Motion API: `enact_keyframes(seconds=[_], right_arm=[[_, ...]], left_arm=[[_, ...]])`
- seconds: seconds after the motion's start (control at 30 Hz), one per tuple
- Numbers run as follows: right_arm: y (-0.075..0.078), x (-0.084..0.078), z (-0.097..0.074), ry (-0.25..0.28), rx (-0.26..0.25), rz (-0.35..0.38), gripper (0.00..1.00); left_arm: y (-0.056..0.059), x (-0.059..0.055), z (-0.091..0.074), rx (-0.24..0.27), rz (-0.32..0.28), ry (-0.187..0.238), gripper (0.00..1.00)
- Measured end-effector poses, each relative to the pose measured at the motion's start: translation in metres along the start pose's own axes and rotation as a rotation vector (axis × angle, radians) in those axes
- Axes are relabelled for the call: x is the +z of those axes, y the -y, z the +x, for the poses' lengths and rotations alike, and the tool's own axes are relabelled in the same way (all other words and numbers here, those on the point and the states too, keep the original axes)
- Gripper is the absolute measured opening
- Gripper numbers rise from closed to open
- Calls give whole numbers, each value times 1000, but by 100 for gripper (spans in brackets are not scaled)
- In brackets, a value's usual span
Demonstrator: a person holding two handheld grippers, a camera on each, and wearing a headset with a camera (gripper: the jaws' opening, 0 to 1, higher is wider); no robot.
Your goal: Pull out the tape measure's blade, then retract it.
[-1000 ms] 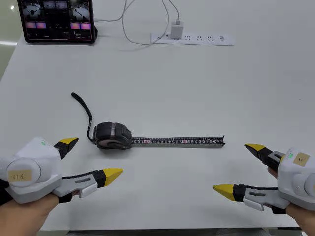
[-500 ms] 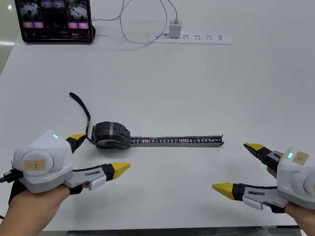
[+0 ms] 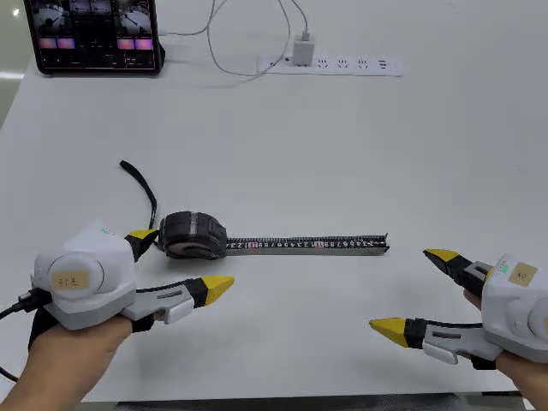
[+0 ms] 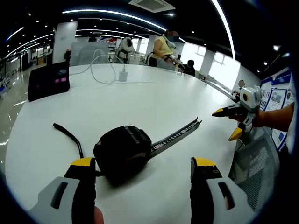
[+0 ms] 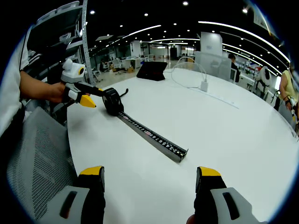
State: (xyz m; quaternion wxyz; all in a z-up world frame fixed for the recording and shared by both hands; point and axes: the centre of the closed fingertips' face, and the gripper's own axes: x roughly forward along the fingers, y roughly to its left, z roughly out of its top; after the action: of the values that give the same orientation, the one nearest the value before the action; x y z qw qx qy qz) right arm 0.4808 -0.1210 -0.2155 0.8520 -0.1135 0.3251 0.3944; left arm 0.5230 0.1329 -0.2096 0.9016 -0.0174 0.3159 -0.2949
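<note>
Left gripper (image 3: 180, 259): jaws wide, just beside tape measure (image 3: 194, 235)
Right gripper (image 3: 413, 291): jaws wide, near blade (image 3: 308, 245) tip
Table (image 3: 342, 154): blade lying extended, flat

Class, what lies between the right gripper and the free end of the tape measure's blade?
Only bare white table separates the right gripper and the blade tip; the head view shows it.

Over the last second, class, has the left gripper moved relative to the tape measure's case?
Yes. The left gripper has slid forward and rightward, closer to the tape measure's case, which has stayed put.
</note>
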Motion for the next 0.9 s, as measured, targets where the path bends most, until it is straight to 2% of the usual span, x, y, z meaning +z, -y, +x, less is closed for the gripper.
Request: enact_keyframes(seconds=[0.13, 0.33, 0.43, 0.53, 0.63, 0.8, 0.9], right_arm=[[1, 0, 2, -8, 8, -1, 77], [4, -1, 4, -28, 22, -20, 75], [7, -1, 4, -36, 29, -34, 74], [10, -1, 5, -43, 35, -59, 69], [15, 0, 7, -53, 43, -70, 67], [20, -1, 9, -80, 59, -99, 65], [24, -1, 9, -97, 65, -130, 63]], left_arm=[[-1, 2, 1, 21, -28, 11, 80], [-4, 3, 6, 82, -57, 16, 79], [-6, 4, 6, 98, -80, 26, 78], [-6, 3, 8, 112, -59, 14, 77], [-10, 3, 8, 122, -80, 21, 76], [-12, 3, 12, 150, -80, 16, 75], [-15, 5, 12, 159, -111, 27, 75]])
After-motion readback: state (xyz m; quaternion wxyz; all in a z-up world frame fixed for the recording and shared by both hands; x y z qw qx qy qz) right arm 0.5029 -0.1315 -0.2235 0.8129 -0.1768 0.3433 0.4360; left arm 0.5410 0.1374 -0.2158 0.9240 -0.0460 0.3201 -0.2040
